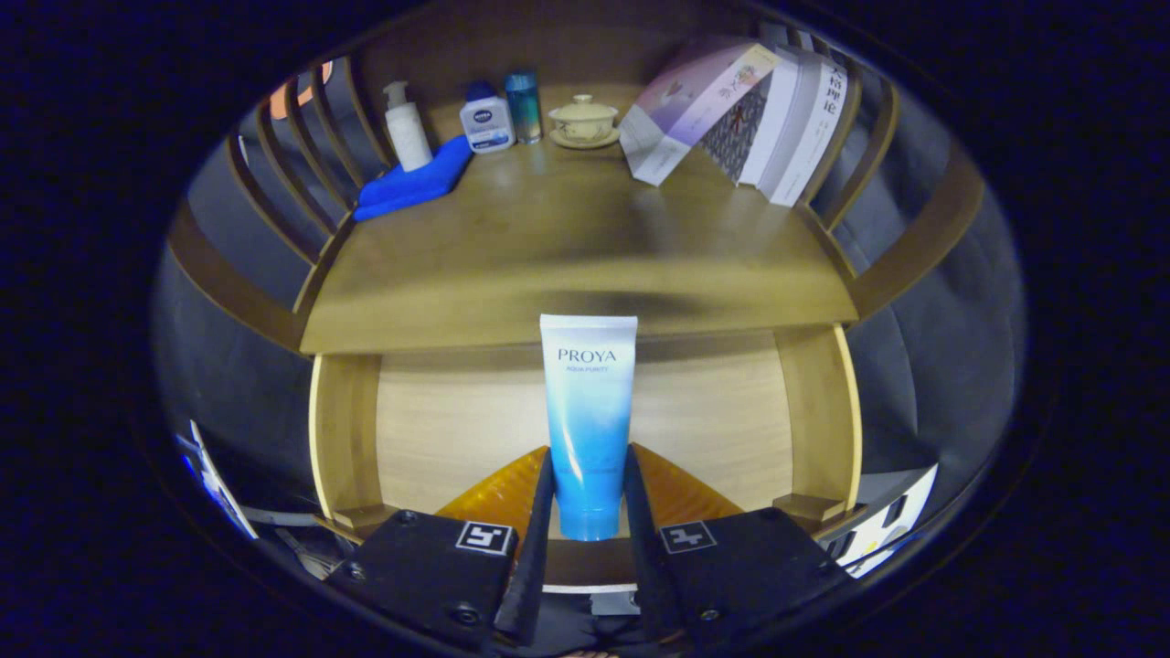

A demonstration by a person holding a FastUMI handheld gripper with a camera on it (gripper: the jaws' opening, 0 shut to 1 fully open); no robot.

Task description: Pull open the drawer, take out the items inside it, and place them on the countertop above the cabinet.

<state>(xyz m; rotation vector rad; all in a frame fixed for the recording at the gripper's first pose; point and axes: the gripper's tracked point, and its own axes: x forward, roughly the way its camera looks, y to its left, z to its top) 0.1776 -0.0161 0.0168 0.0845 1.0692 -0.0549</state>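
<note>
Above the open drawer, gripper closed tight on a blue tube, both fingers pressing its sides. Beyond, on the wooden countertop: blue cloth, bottles, lidded cup, leaning books.

Dim warm light, shadow band across countertop, edges fisheye-bent
</note>
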